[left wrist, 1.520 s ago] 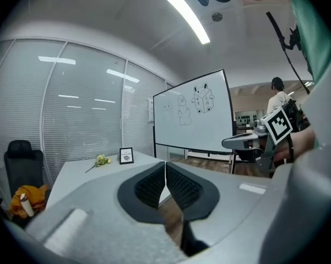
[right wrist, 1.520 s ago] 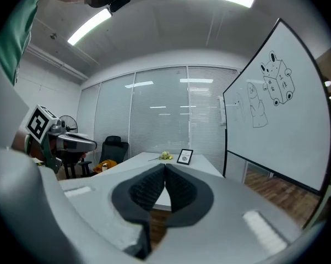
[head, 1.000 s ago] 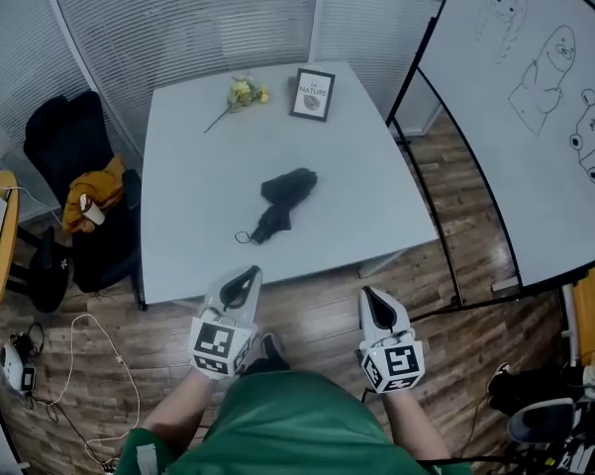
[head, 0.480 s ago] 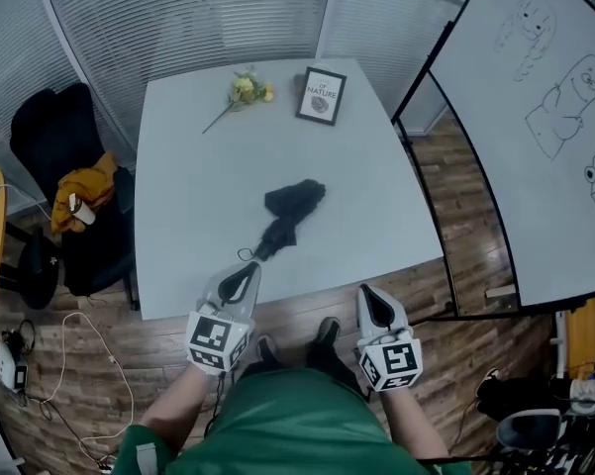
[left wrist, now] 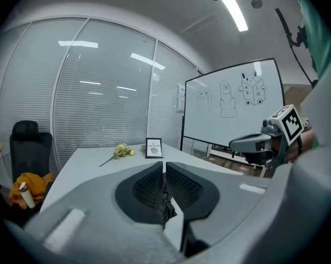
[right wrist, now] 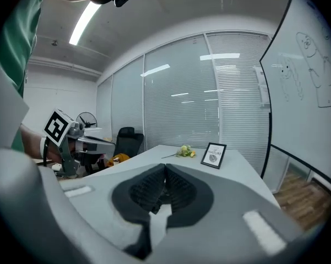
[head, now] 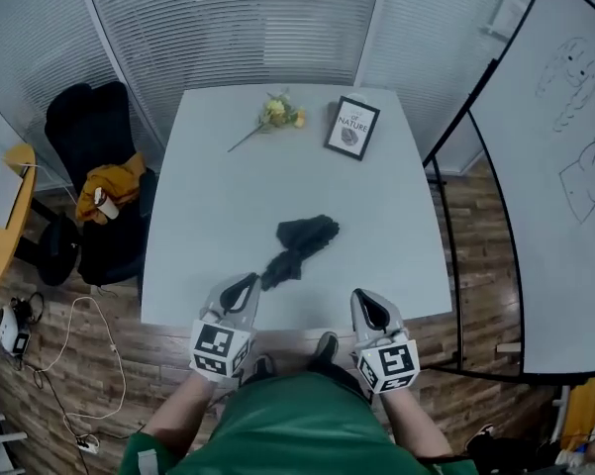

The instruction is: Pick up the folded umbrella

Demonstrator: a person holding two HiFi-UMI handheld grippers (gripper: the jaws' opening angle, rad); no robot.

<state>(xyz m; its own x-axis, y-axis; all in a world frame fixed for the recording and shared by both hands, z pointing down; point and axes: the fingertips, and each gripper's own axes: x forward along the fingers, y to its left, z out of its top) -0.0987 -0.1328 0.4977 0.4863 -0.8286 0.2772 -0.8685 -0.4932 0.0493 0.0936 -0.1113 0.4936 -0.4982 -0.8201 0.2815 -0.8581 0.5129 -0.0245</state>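
Left gripper (head: 245, 282) and right gripper (head: 367, 301) have both come up to the table (head: 203, 206) edge, jaws shut tight and empty, umbrella (head: 301, 242) lying just ahead of the left one

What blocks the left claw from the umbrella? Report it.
Nothing visible. The umbrella lies on bare table just ahead of the left claw. The flower and frame sit at the far edge.
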